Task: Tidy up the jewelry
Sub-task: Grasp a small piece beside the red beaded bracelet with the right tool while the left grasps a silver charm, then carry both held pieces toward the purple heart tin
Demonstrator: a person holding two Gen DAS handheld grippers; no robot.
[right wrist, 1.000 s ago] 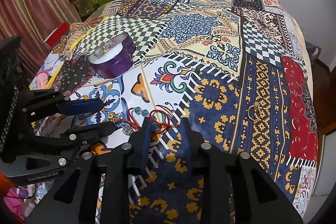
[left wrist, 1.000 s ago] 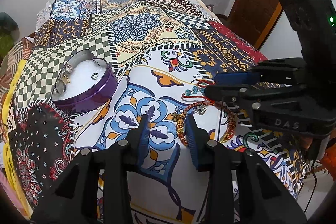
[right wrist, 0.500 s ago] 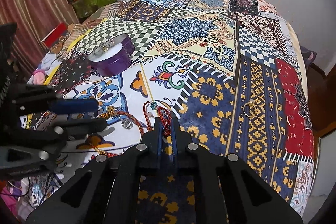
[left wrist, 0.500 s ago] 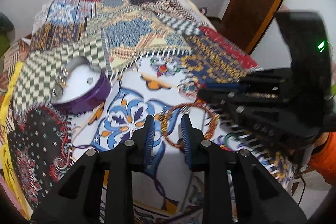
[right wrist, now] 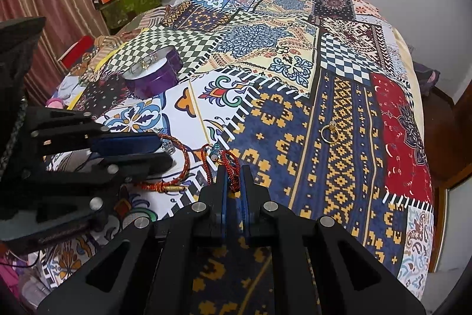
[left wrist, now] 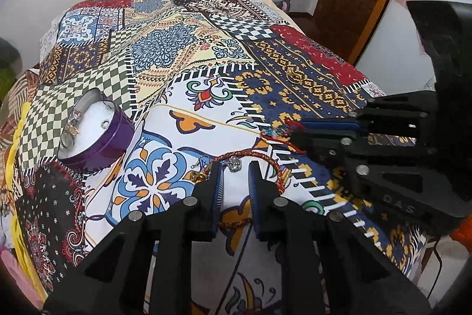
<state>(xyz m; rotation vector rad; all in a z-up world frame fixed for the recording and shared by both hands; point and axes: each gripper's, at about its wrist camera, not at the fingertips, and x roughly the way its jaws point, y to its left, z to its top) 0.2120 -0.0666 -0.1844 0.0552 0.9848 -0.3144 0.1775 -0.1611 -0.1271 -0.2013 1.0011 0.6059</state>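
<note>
On the left of the bed, a round purple tin (left wrist: 97, 135) sits on the patchwork bedspread (left wrist: 183, 55) with its lid off. Its white lining holds a large silver ring and a few small pieces along the left rim, too small to make out further. In the right wrist view the same tin (right wrist: 153, 76) stands well behind the grippers.

Nearer the middle, the left gripper (left wrist: 234, 176) points down over a braided red and gold bracelet (left wrist: 265, 160) that lies flat on the white patch of the bedspread. Its jaws have just been closing and stand narrowly apart, straddling the near arc of the bracelet, with a small silver charm (left wrist: 234, 164) just beyond the tips. The pads do not yet press on the cord.

To the right of it, the right gripper (right wrist: 233, 179) has its jaws clenched on a red thread bracelet (right wrist: 230, 164), whose loops bunch up between the blue pads. A few small blue beads (right wrist: 214, 150) on that thread rest on the bedspread just ahead of the tips.

Further right, a gold ring (right wrist: 329, 133) lies alone on the navy and yellow patch, well apart from both grippers
</note>
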